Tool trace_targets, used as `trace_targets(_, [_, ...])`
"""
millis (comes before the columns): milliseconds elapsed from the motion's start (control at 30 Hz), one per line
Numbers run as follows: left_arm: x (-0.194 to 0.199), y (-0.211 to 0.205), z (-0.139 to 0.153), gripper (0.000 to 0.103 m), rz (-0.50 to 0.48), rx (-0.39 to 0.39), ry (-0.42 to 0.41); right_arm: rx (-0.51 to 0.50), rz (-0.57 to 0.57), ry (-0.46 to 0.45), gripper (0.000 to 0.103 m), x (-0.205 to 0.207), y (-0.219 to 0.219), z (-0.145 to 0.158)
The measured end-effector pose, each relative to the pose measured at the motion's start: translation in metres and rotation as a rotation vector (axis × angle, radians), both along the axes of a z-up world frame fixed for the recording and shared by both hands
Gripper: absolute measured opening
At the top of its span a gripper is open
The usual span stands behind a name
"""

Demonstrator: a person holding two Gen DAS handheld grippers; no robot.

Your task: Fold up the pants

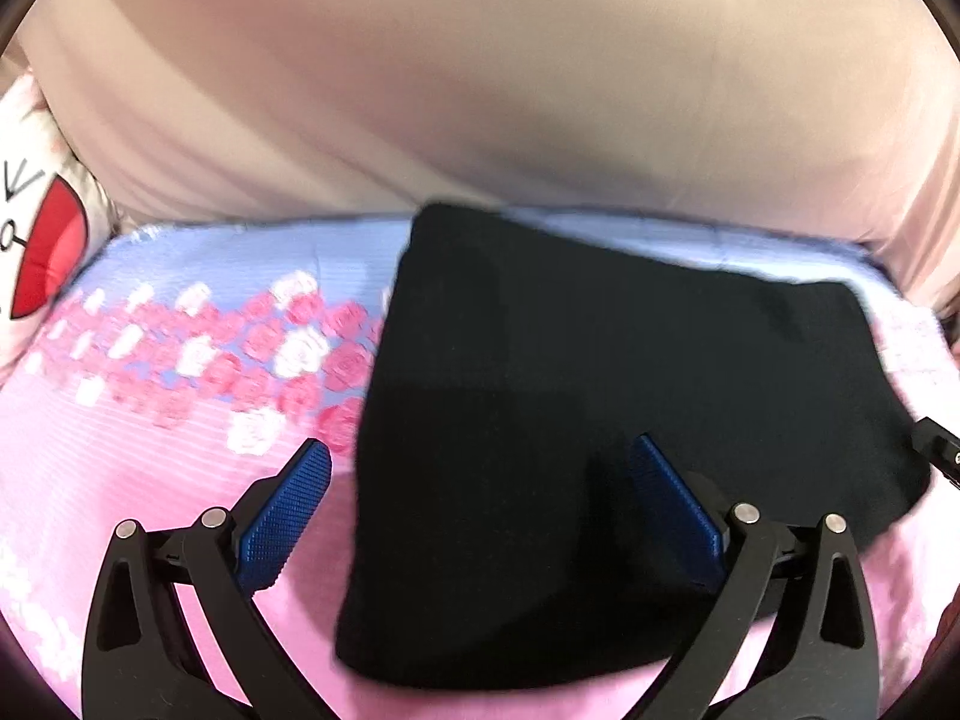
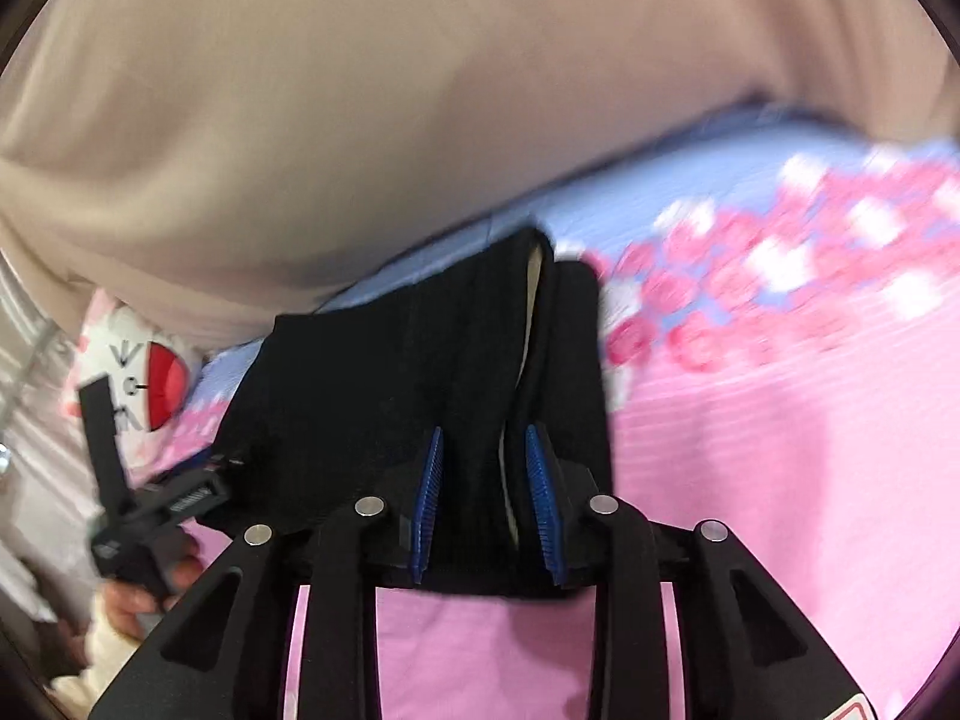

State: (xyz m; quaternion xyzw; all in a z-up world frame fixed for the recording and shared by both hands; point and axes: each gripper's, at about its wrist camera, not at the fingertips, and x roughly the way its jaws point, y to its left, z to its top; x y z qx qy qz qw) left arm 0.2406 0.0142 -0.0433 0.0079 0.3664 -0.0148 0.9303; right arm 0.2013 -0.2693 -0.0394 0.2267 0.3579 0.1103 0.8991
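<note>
The black pants [image 1: 600,408] lie folded into a thick rectangle on the pink flowered bedsheet [image 1: 120,480]. My left gripper [image 1: 480,462] is open, its blue pads [image 1: 288,516] spread wide over the near left edge of the pants, holding nothing. In the right wrist view my right gripper [image 2: 485,498] is shut on a bunched edge of the pants [image 2: 384,372], with cloth filling the gap between the blue pads [image 2: 429,498]. The left gripper [image 2: 144,510] shows at the left of that view, held by a hand.
A beige padded headboard or cushion [image 1: 480,90] rises behind the bed. A white pillow with a red and black print [image 1: 42,240] lies at the far left. The sheet turns blue with pink and white roses [image 1: 270,348] near the back.
</note>
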Motion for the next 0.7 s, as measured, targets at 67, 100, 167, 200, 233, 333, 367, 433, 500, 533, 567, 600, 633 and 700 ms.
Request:
trace_targets(67, [-0.024,0.001,0.018,0.098,-0.003,0.005,-0.035,-0.064,-0.033,-0.045,0.041,-0.027,0.007,0.016])
trace_targets(100, [-0.036,0.001,0.025,0.098,-0.01,0.006,-0.05,-0.108,-0.063,-0.061,0.064,-0.044,0.014,0.024])
trace_targets(167, [-0.061,0.001,0.036,0.098,-0.02,0.008,-0.078,-0.15,-0.101,-0.094,0.083,-0.07,0.022,0.032])
trace_targets(200, [-0.072,0.001,0.039,0.098,-0.02,0.011,-0.086,-0.178,-0.113,-0.111,0.083,-0.085,0.03,0.035])
trace_targets(233, [-0.082,0.0,0.042,0.098,-0.023,0.015,-0.094,-0.211,-0.117,-0.116,0.083,-0.095,0.039,0.036])
trace_targets(333, [-0.116,-0.001,0.044,0.098,-0.04,0.03,-0.111,-0.274,-0.136,-0.133,0.086,-0.119,0.06,0.034])
trace_targets(367, [-0.129,-0.002,0.042,0.098,-0.05,0.041,-0.119,-0.273,-0.139,-0.143,0.086,-0.128,0.06,0.032])
trace_targets(433, [-0.146,-0.002,0.036,0.098,-0.061,0.063,-0.135,-0.263,-0.163,-0.172,0.086,-0.148,0.064,0.026])
trace_targets(500, [-0.16,-0.002,0.028,0.098,-0.056,0.09,-0.158,-0.26,-0.194,-0.183,0.086,-0.167,0.062,0.023])
trace_targets(533, [-0.168,-0.002,0.023,0.098,-0.046,0.098,-0.173,-0.256,-0.204,-0.19,0.086,-0.173,0.063,0.02])
trace_targets(567, [-0.174,-0.002,0.021,0.098,-0.035,0.099,-0.182,-0.257,-0.211,-0.194,0.086,-0.18,0.063,0.019])
trace_targets(600, [-0.178,0.0,0.015,0.098,-0.02,0.098,-0.191,-0.27,-0.218,-0.198,0.086,-0.185,0.065,0.015])
trace_targets(633, [-0.18,0.001,0.009,0.098,-0.011,0.09,-0.186,-0.284,-0.224,-0.198,0.086,-0.189,0.068,0.013])
trace_targets(700, [-0.181,0.004,0.001,0.098,-0.008,0.069,-0.164,-0.333,-0.224,-0.195,0.086,-0.192,0.076,0.006])
